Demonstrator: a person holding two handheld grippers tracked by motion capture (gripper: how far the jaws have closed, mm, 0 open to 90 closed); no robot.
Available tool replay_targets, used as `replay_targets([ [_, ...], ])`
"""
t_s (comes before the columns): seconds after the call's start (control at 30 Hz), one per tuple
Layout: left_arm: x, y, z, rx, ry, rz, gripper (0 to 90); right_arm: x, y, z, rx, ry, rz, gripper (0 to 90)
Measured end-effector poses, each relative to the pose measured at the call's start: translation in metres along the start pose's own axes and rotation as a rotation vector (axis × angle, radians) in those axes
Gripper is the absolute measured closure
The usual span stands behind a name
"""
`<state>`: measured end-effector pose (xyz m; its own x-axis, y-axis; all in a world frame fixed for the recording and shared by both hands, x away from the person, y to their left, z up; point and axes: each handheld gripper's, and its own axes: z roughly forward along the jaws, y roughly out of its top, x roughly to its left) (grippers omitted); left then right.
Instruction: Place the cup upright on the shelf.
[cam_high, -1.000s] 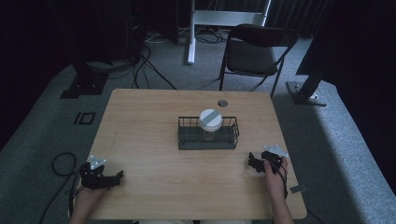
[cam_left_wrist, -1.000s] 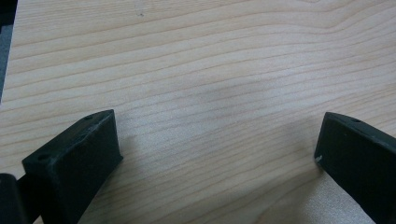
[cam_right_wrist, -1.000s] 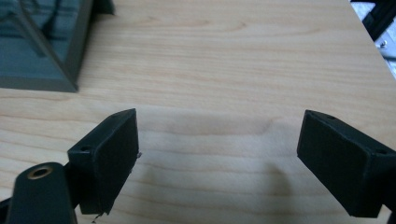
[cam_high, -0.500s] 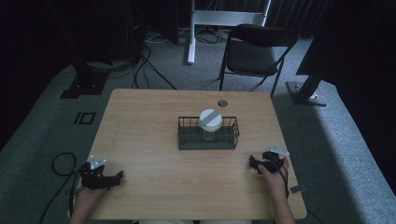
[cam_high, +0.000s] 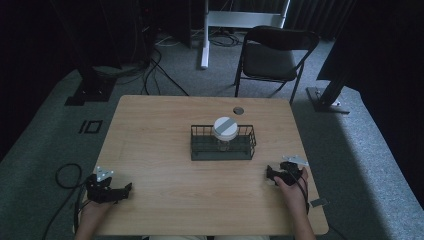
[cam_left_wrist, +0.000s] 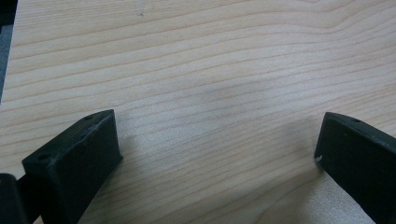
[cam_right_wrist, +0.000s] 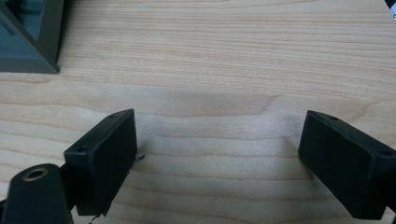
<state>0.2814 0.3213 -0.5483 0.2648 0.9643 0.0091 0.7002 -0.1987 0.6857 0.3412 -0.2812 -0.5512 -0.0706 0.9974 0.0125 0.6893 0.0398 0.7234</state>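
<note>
Pale wood bench (cam_high: 160, 150), a dark wire basket (cam_high: 223, 149) at its middle, one hand-held gripper at each near corner.

Inside the basket stands a jar with a white lid (cam_high: 226, 128). Well apart from it, the left hand-held gripper (cam_high: 125, 189) rests low on the bench, jaws spread wide over bare wood. The right hand-held gripper (cam_high: 270, 175) sits near the basket's right end, jaws likewise released, a corner of the basket (cam_right_wrist: 28, 37) showing in the right gripper view. A folding chair (cam_high: 272, 55) stands beyond the bench.

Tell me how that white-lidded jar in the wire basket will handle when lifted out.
The jar looks see-through like glass, so probably rigid, breakable and slippery. Its wide white lid overhangs the body, offering a lip. Standing taller than the wire basket, it may tip if caught on the rim.
</note>
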Motion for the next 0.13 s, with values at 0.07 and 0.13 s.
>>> replay_targets([
  [0.07, 0.0, 0.0, 0.0, 0.0, 0.0, 0.0, 0.2, 0.0007, 0.0003, 0.0002, 0.001, -0.004, 0.006, 11.0],
  [0.13, 0.0, 0.0001, 0.0, 0.0, 0.0, 0.0, 0.2, 0.0008, 0.0004, 0.0003, 0.001, -0.005, 0.007, 11.0],
])
